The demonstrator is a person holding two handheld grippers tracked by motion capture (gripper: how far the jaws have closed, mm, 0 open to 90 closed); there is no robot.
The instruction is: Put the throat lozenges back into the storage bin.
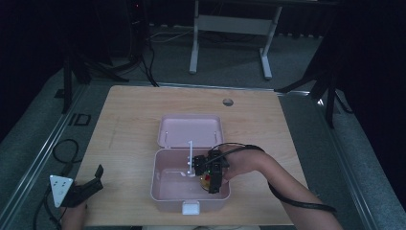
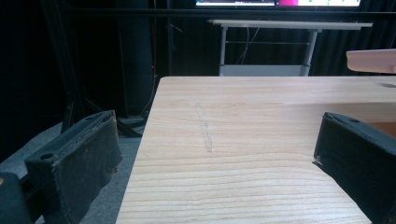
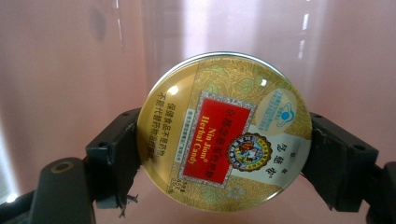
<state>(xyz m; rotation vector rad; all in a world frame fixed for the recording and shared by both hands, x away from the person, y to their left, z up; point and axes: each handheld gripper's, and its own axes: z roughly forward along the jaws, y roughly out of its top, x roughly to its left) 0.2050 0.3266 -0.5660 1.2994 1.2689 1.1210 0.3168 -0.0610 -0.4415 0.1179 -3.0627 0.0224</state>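
A pink plastic box (image 1: 165, 191) stands open at the table's near middle, its lid (image 1: 190, 130) laid back behind it. My right gripper (image 1: 212, 178) reaches down into the box from the right and is shut on a round gold candy tin (image 3: 224, 133) with a red label. In the right gripper view the tin sits squeezed between both black pads (image 3: 114, 149), with the box's pink wall behind it. A glimpse of the tin (image 1: 206, 180) shows in the high view. My left gripper (image 1: 91, 184) rests open at the table's near left edge with nothing between its jaws.
A white latch (image 1: 190, 207) sits on the box's front wall. The wooden table (image 1: 129, 115) has a cable hole (image 1: 228, 102) at the back. A white desk frame (image 1: 230, 28) and cables (image 1: 64, 151) lie on the floor beyond and left of the table.
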